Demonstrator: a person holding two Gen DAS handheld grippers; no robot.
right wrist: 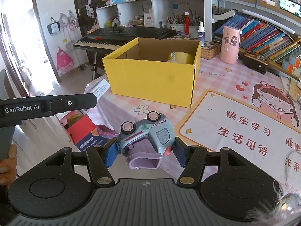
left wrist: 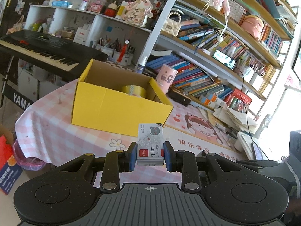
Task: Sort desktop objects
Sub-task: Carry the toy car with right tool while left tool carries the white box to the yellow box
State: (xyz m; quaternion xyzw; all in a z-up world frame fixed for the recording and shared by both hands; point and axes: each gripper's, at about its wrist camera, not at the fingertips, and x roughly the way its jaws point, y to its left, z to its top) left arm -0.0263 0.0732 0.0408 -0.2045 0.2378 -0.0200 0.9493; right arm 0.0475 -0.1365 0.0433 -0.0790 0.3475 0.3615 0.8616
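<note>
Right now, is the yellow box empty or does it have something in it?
Not empty. The open yellow box holds a roll of tape against its far right corner; the rest of its floor is hidden.

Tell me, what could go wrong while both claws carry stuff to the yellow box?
The toy truck sits tilted in the right claw, so it might slip out. The left claw pinches only the staple box's lower end; it could tip. The tape roll already fills one corner of the yellow box.
</note>
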